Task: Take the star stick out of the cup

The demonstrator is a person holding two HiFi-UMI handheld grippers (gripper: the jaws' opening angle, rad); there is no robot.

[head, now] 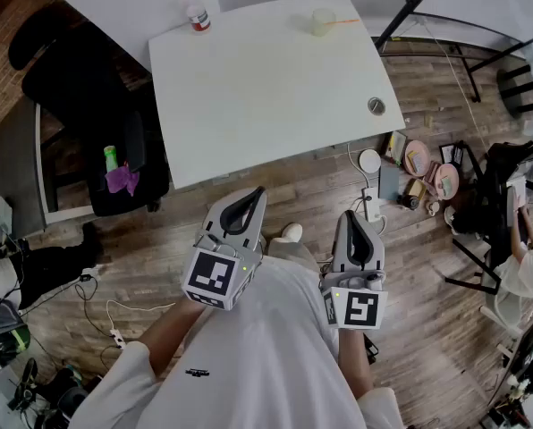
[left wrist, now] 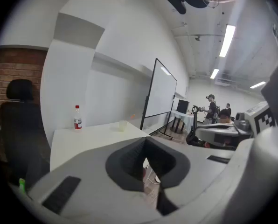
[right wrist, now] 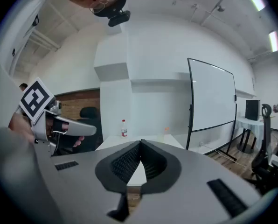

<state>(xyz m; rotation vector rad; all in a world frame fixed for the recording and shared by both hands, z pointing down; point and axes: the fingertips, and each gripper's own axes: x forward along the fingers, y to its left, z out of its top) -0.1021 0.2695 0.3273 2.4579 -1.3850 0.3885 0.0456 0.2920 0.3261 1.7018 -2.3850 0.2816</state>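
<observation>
A clear cup with an orange stick leaning out of it stands near the far right corner of the white table. The left gripper view shows the cup small and far off, and so does the right gripper view. Both grippers are held close to my body, over the wooden floor and short of the table's near edge. My left gripper is shut with nothing in it. My right gripper is also shut and empty, its jaws meeting at the tip.
A red-capped bottle stands at the table's far left corner. A black office chair sits left of the table. Cables and clutter lie on the floor to the right, near a seated person. A whiteboard stand is right of the table.
</observation>
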